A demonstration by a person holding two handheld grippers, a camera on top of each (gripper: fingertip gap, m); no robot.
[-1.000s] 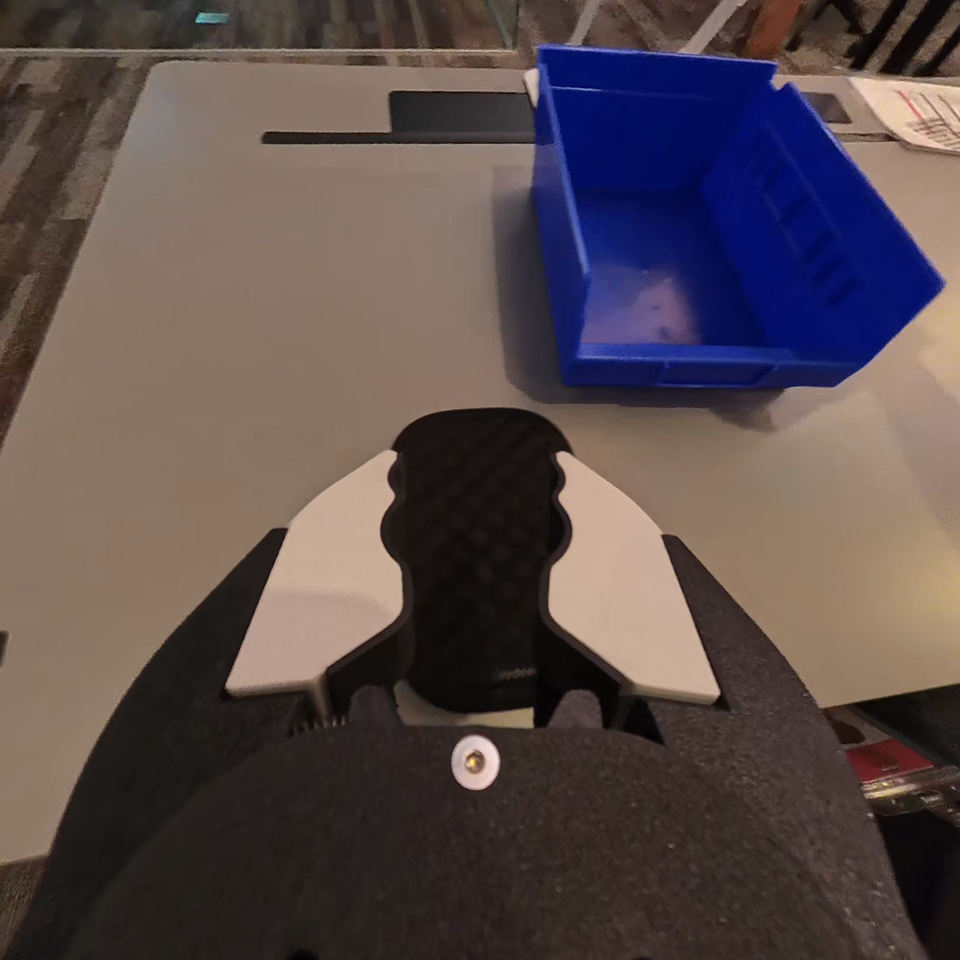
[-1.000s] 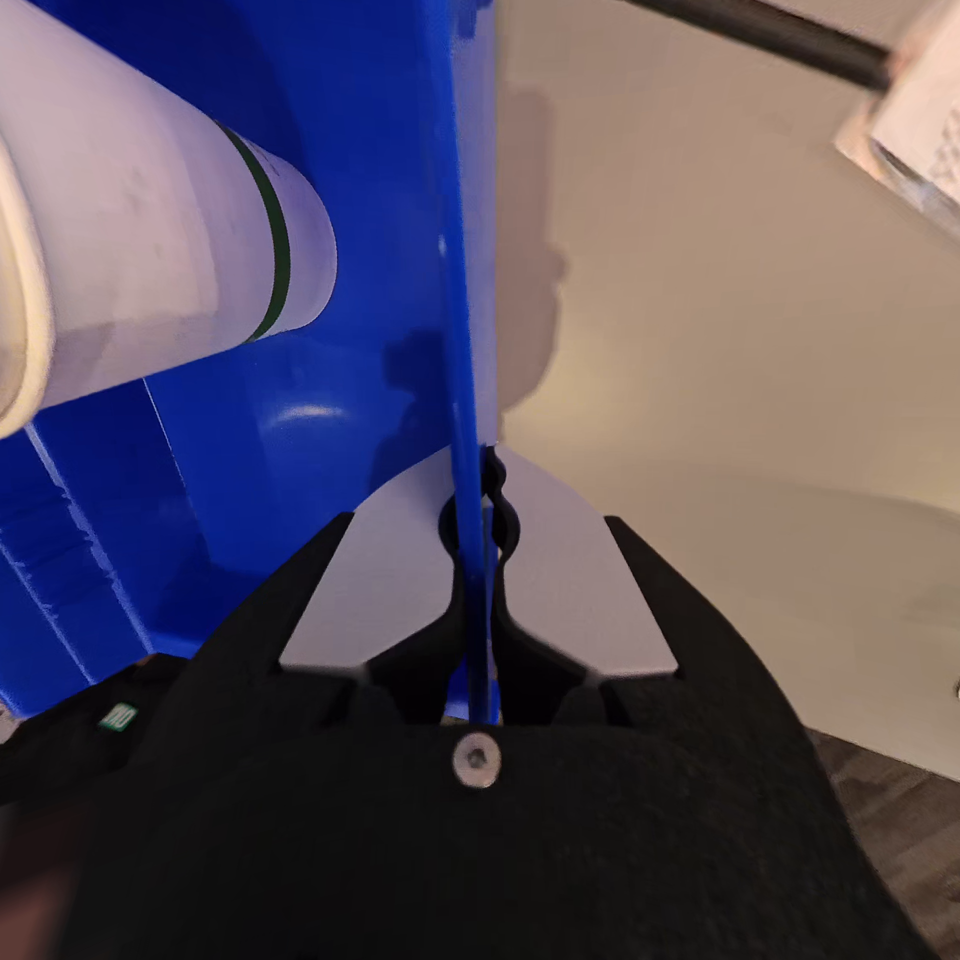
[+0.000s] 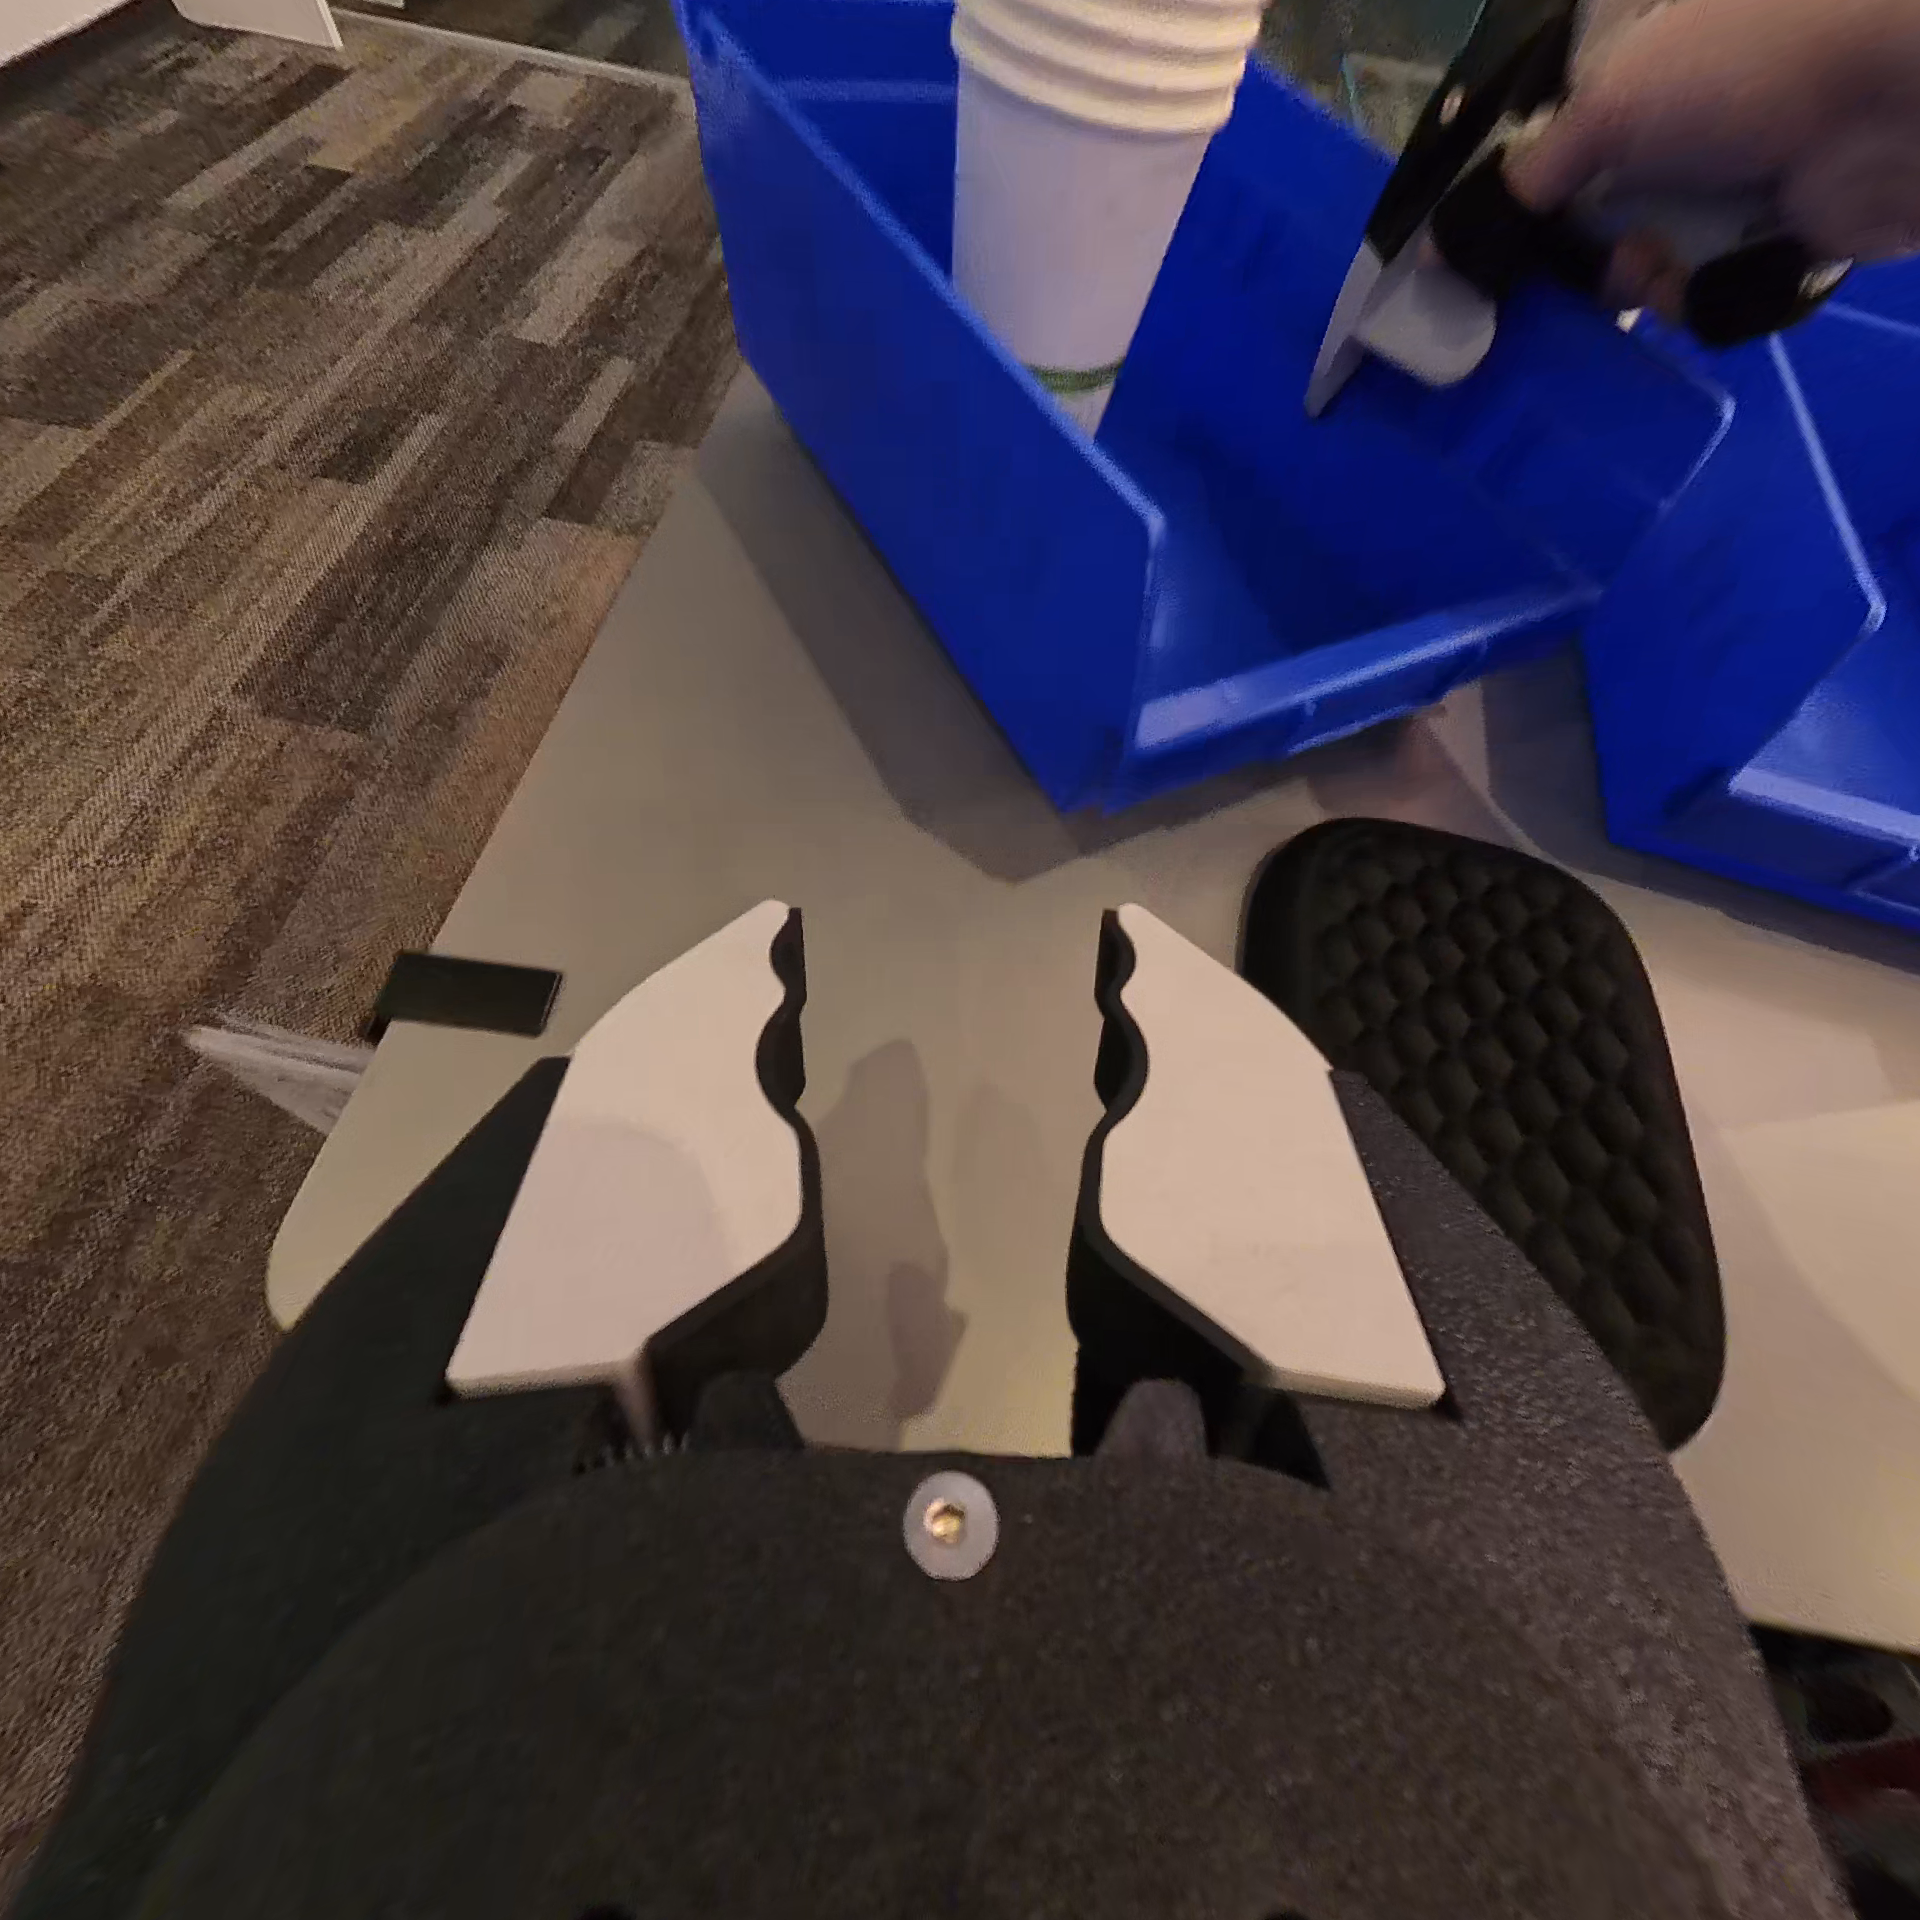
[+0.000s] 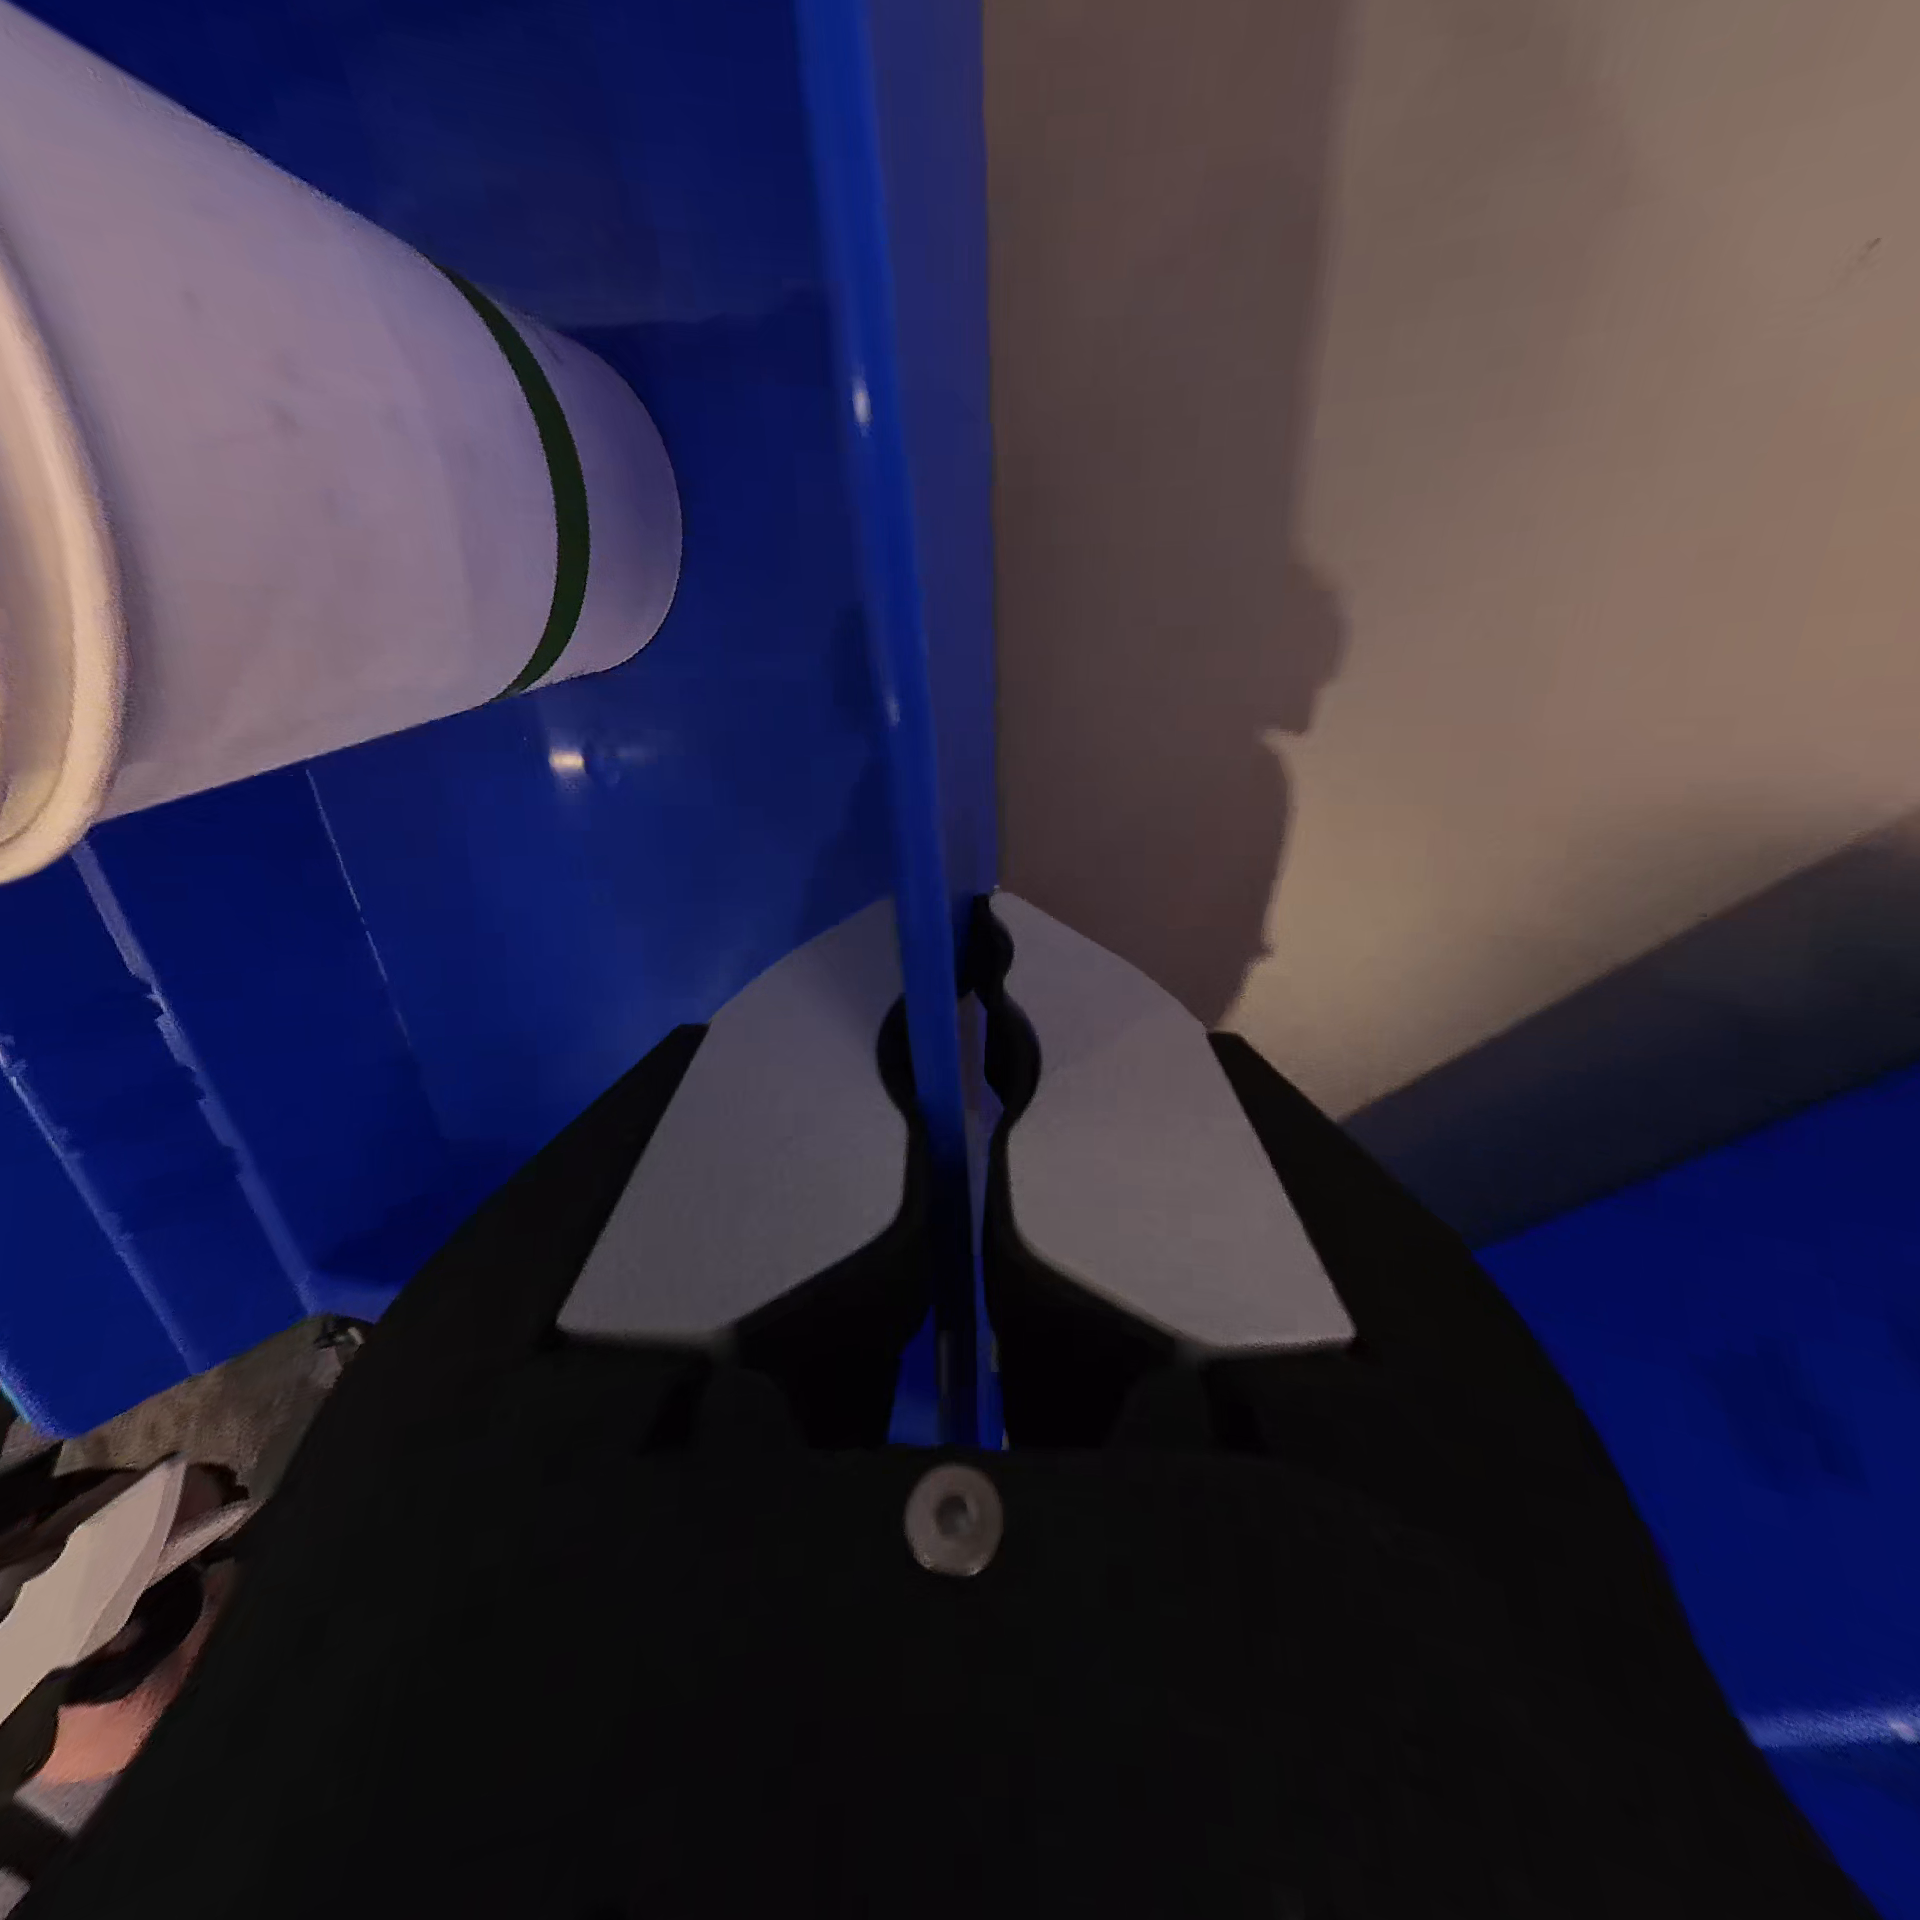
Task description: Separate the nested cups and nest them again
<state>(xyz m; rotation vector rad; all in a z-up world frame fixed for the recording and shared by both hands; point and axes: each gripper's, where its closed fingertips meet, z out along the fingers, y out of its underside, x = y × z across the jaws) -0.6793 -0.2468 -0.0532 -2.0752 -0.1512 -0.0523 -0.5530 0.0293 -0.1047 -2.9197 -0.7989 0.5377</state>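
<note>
Floor: brown patterned carpet, left of the table.
Table: pale grey top carrying both bins.
Blue bin: on the table ahead of the left gripper, its low open front towards the camera; one side wall is pinched by the right gripper.
Second blue bin: just right of the first, only partly in view.
Nested cups: white stack with a green ring near the base, standing inside the blue bin against its left wall.
Black pad: textured, lying on the table right of the left gripper.
Left gripper: fingers spread apart, holding nothing, above bare table.
Right gripper: clamped on the bin wall, a hand holding it.
</note>
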